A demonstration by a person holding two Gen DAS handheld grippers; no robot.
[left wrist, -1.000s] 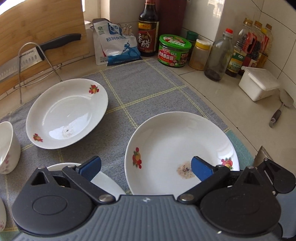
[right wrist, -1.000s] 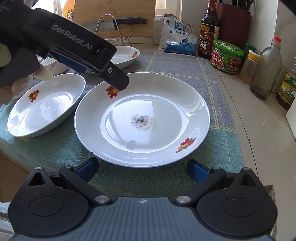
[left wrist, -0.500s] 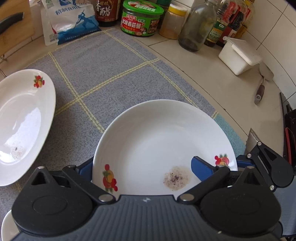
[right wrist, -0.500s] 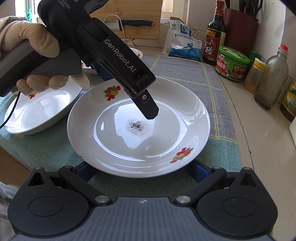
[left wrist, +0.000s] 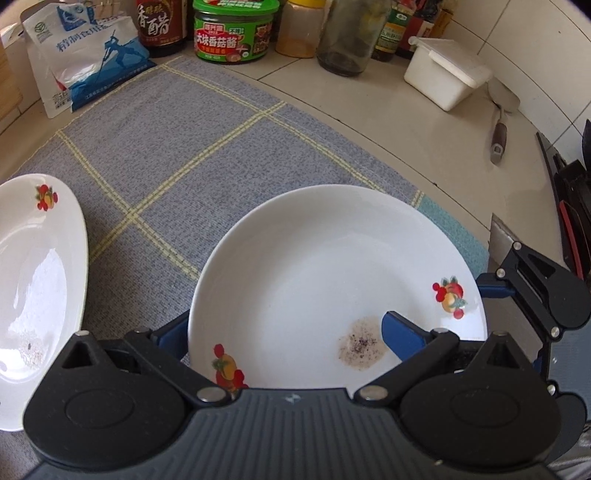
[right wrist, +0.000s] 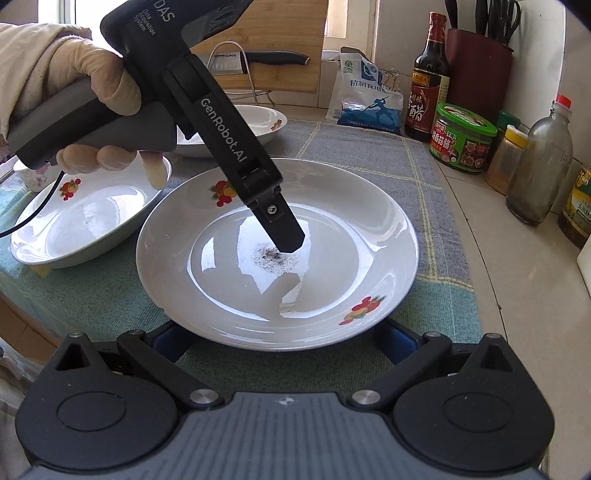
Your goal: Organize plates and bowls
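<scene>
A large white plate with fruit prints and a dark residue spot lies on the grey checked mat; it also shows in the right wrist view. My left gripper is open and straddles the plate's rim, one finger inside over the residue, the other outside under the rim. In the right wrist view the left gripper's finger reaches to the plate's middle. My right gripper is open, its blue fingertips under the plate's near edge. A second white plate lies to the left.
A third dish and a floral cup sit behind. A salt bag, green jar, bottles, a white box and a spatula line the counter. A knife on a rack stands at the back.
My left gripper has moved forward and down onto the large plate, its finger now at the residue spot. My right gripper has slid in under the plate's near edge.
</scene>
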